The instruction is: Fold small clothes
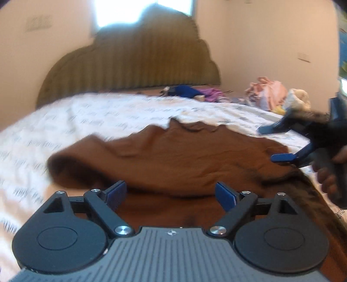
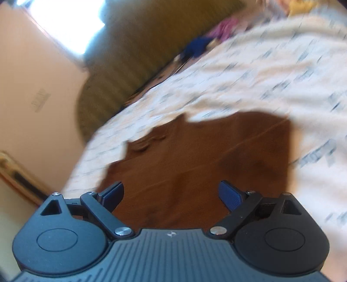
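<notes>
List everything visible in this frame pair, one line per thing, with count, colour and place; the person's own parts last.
brown garment: 1, brown, spread on the bed in front of both tongs, one part folded over.
bedsheet: 1, white with dark print, covering the bed.
headboard: 1, olive, ribbed, at the far end of the bed.
clothes pile: 1 heap, pink, cream and yellow, far right of the bed.
blue and purple clothes: a few pieces, near the headboard.
window: 1, bright, above the headboard.
left tongs: 1, black with blue pads, open, over the garment's near edge.
right tongs: 1, same colours, open, at the garment's right edge.
</notes>
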Motion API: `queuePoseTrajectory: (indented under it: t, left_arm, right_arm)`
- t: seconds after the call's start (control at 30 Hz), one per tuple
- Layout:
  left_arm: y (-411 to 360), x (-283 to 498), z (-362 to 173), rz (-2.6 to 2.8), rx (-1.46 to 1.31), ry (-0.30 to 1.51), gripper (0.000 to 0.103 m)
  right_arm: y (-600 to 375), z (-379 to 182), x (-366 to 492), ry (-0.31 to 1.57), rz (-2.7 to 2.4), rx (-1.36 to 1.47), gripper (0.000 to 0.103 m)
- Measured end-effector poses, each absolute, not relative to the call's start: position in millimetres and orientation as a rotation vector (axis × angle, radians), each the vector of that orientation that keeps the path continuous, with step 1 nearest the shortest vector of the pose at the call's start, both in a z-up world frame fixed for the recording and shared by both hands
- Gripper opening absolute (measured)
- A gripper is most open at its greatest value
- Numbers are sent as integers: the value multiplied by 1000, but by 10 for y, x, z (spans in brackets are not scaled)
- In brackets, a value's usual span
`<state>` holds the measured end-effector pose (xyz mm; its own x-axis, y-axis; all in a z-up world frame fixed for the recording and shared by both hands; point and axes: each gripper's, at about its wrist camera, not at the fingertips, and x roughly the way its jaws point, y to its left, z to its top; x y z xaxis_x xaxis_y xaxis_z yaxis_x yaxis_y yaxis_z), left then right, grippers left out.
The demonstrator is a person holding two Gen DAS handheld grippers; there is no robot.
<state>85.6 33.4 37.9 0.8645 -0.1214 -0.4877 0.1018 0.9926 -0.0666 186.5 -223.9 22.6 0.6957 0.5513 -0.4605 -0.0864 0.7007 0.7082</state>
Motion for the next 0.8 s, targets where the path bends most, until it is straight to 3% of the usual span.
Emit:
queuePoseTrajectory:
  t: [0.2,0.3,0.47,0.5,0.53,0.67,0.8]
  left_arm:
    - [680,889,235,-82,-219,592,89]
    - [667,878,248,-81,-196,594,90]
    - [644,876,235,-97,-188,586,93]
    - [653,871,235,-96,-194,585,93]
    - [632,879,226,-93,-197,582,93]
    - [620,893,218,-93,-199,582,93]
    - [619,869,223,-91,-196,580,93]
  right_arm:
    - [-1848,142,1856,944,508,702,90]
    - [-1796,111,1884,958,506,749,61]
    - [-1559,124,1936,1002,501,658,39]
    - [-1532,145,1946,1007,505,644,13]
    - [-1497,167,1960,1019,512,631,4]
    - [-1346,530,2025,961,584,571,4]
    - [-1297,1269,2143,820,665,543,4]
